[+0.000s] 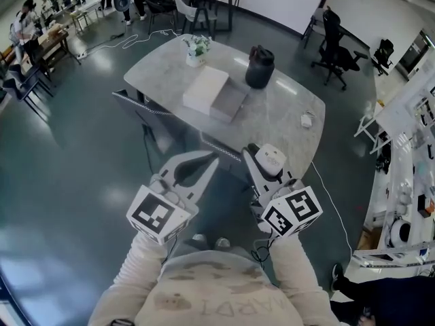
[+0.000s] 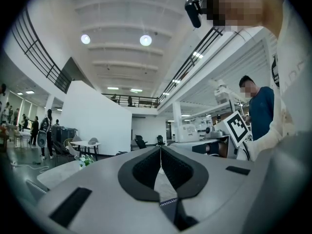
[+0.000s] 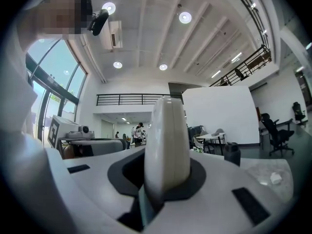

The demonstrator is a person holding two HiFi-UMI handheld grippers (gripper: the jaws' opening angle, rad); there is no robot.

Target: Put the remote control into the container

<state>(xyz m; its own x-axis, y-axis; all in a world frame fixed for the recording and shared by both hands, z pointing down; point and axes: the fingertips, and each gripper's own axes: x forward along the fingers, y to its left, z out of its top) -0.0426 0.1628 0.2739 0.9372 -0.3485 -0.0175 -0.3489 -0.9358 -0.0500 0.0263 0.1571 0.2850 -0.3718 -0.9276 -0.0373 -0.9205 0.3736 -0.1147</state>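
A white remote control [image 1: 270,160] stands upright between the jaws of my right gripper [image 1: 262,156], which is shut on it. In the right gripper view the remote [image 3: 168,145] rises tall out of the dark pads. My left gripper [image 1: 209,160] is beside it, shut and empty; its pads [image 2: 146,167] meet in the left gripper view. Both grippers hang over the dark floor, short of the grey marble table [image 1: 279,114]. On that table lies the container, a shallow grey box [image 1: 230,102], with a white lid or box [image 1: 205,89] against its left side.
A black bag-like pot [image 1: 259,66] and a small plant in a white pot [image 1: 196,49] stand at the table's far side. A small white object [image 1: 307,120] lies near its right edge. Office chairs and desks stand further off. Another person [image 2: 258,113] is at my right.
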